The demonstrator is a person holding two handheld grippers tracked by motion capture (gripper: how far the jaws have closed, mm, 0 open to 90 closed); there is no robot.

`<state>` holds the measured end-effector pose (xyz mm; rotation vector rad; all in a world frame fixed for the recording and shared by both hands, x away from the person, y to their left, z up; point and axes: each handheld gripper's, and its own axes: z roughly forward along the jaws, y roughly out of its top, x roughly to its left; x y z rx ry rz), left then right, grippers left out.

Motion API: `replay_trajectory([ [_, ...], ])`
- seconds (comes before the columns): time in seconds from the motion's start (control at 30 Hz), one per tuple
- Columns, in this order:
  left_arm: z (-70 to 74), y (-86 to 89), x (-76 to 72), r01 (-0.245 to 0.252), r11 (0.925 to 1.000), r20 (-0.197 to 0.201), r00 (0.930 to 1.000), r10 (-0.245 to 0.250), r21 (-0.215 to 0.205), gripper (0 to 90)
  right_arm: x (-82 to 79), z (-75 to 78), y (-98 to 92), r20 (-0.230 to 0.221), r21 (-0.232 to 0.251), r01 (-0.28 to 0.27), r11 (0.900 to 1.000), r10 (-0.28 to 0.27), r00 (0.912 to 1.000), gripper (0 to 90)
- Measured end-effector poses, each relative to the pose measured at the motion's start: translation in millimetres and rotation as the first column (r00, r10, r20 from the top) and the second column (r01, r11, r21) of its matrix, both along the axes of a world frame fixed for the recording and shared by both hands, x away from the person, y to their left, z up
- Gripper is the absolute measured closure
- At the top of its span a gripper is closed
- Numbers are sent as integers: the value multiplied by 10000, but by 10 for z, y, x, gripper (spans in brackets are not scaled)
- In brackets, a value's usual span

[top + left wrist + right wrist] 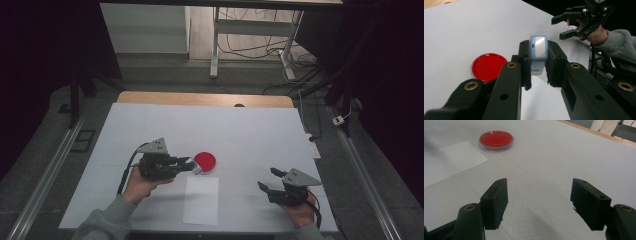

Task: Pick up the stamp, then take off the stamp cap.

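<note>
Clamped between the black jaws of the left hand-held gripper (538, 65), a small blue-and-white block (538, 51) hangs above the desk (260, 135), just beside the red dish (488, 66). It looks light, rigid and smooth-sided, so a flat-side grip suits it. Right hand-held gripper (539, 203) stands wide and empty, well apart, with open room all around the white sheet (201, 199).

The left gripper (537, 67) hid the blue block's (538, 48) lower part beside the red dish (488, 66).
</note>
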<state>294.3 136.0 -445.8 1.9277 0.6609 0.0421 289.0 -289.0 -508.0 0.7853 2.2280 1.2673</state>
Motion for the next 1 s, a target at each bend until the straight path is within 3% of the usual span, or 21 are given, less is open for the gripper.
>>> replay_trajectory([
  [1.0,-75,-74,94,-423,9991,-207,9989,422,-31,756,-38,44,100,266,20,45,10000,-46,9996,276],
])
